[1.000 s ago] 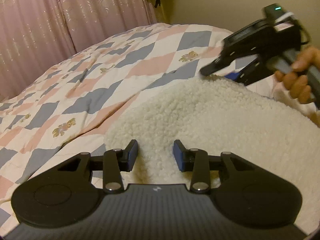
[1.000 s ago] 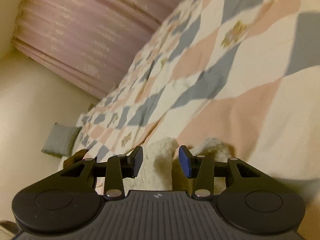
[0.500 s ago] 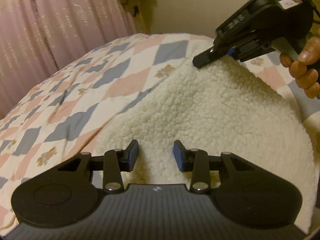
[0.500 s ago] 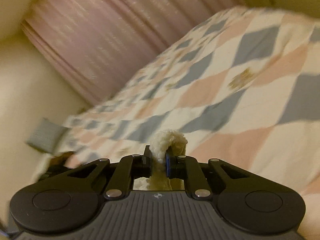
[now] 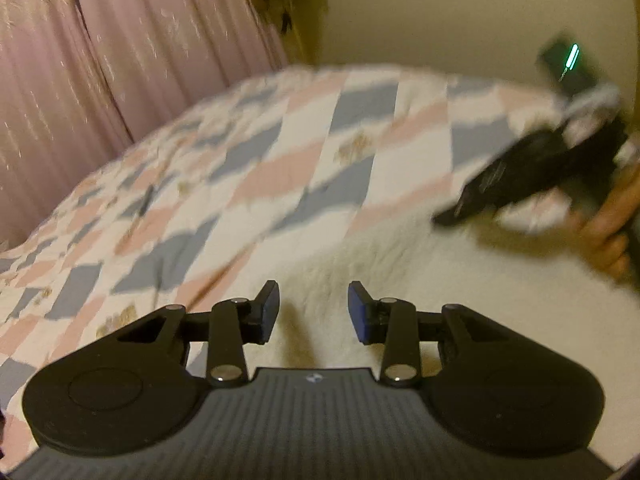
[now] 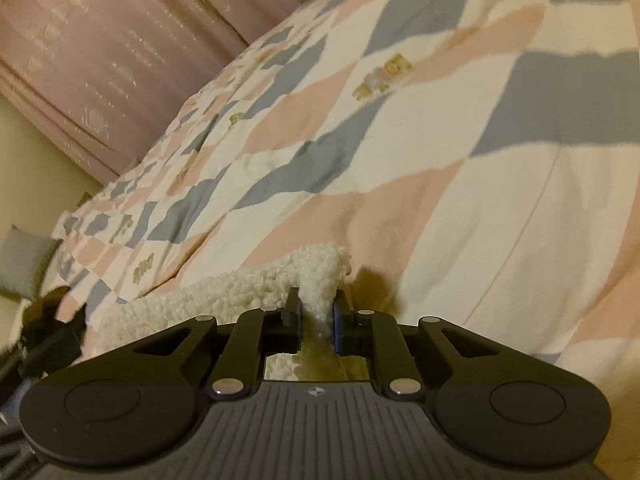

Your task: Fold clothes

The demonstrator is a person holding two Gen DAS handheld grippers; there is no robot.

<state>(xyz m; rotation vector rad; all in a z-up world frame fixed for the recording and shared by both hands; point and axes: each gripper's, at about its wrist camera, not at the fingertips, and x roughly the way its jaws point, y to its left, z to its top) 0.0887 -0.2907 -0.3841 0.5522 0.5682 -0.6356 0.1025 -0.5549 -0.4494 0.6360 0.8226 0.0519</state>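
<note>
A cream fleece garment (image 5: pixel 460 280) lies on the checked quilt (image 5: pixel 280 152) of a bed. My left gripper (image 5: pixel 313 312) is open, its jaws hovering over the garment's near edge with nothing between them. My right gripper (image 6: pixel 316 318) is shut on a bunched edge of the fleece garment (image 6: pixel 320 276) and holds it just above the quilt (image 6: pixel 480 184). In the left wrist view the right gripper (image 5: pixel 472 208) shows blurred at the far right, held by a hand, at the garment's far edge.
Pink curtains (image 5: pixel 120 60) hang behind the bed. A cream wall (image 5: pixel 460 12) stands at the back right. A grey cushion (image 6: pixel 24 260) lies at the far left of the right wrist view. The left gripper (image 6: pixel 48 320) shows dark at that view's left edge.
My right gripper closed on the fleece edge and has since moved down and right with it. My left gripper stayed open over the near edge while its view swung.
</note>
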